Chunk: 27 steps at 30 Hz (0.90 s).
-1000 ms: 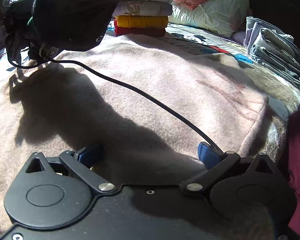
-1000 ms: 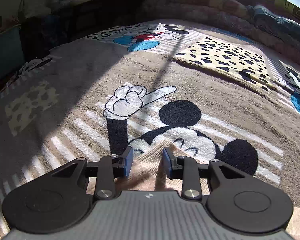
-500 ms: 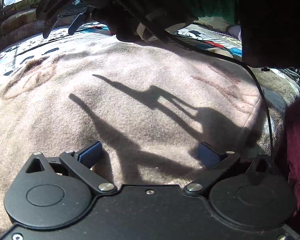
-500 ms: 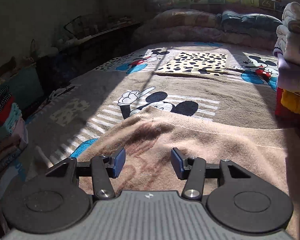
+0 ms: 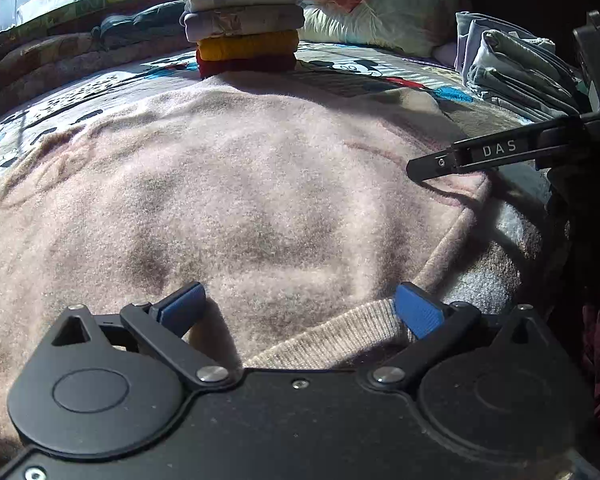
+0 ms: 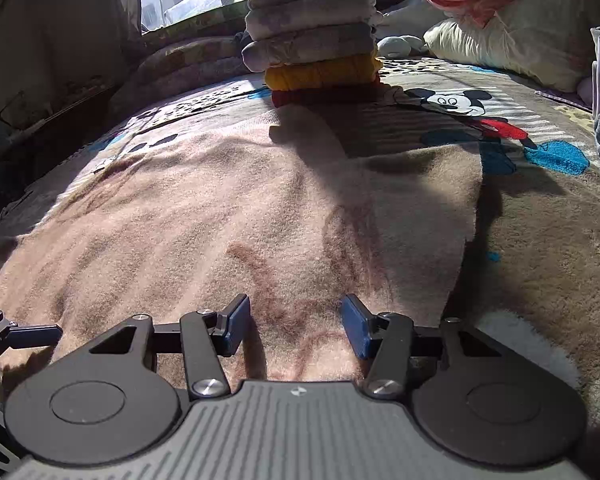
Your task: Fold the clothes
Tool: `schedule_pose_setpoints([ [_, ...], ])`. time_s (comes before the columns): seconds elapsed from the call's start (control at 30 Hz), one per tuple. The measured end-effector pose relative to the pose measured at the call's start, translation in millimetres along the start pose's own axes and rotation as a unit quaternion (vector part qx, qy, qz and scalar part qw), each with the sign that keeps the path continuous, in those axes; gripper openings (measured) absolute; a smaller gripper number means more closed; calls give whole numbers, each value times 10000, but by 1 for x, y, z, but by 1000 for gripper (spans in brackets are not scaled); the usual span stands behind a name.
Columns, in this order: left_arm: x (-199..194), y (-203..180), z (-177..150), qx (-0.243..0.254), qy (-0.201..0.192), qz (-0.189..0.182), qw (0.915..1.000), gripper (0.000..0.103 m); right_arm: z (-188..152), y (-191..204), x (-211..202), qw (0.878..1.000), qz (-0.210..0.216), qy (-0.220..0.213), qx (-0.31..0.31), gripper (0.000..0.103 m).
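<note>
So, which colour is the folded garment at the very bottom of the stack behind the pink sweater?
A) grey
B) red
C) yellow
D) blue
B: the red garment lies under the yellow one, at the bottom of the stack beyond the pink sweater.

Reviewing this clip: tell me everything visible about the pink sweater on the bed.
The sweater is a fuzzy, pale pink knit with faint brownish markings and a ribbed hem near the left gripper. It lies spread flat, mildly rippled, on the cartoon blanket, its far edge reaching the stack of folded clothes. Both grippers, left and right, are open just above it, gripping nothing. Sun and shadow cross it.
</note>
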<state>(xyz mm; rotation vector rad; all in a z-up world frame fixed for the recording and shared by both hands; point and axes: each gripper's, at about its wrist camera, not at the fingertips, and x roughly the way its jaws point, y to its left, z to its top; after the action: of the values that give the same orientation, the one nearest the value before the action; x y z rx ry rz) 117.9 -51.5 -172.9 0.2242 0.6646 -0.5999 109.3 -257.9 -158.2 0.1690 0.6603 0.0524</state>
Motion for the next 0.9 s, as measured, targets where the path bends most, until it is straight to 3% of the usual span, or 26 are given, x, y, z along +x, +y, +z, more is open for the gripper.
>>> schedule_pose_setpoints([
  [0.17,-20,-12,-4,324,-516,260,9978,101,-20,-16,-40,9963,-118,-776,338,50],
  [0.23,-23,-23,-9,561,-632,346,9958,101,-24,-32,-43,9939,-252,-845,665,51],
  [0.33,-5,-36,-19,614,-75,356,9975,101,-36,-58,-36,9904,-146,-628,1224,52],
  [0.4,-6,-38,-22,540,-132,388,9977,102,-45,-69,-34,9859,59,-594,1564,52],
  [0.53,-15,-38,-22,402,-216,454,9979,102,-55,-81,-40,9662,595,-591,2439,52],
  [0.67,-25,-38,-24,187,-397,527,9976,102,-71,-87,-39,9292,1342,-447,3415,52],
  [0.83,-37,-34,-24,-515,-542,310,9967,102,-75,-86,-29,9103,1465,-541,3833,52],
  [0.9,-41,-27,-22,-958,-612,201,9933,102,-73,-86,-24,9083,1432,-592,3886,51],
])
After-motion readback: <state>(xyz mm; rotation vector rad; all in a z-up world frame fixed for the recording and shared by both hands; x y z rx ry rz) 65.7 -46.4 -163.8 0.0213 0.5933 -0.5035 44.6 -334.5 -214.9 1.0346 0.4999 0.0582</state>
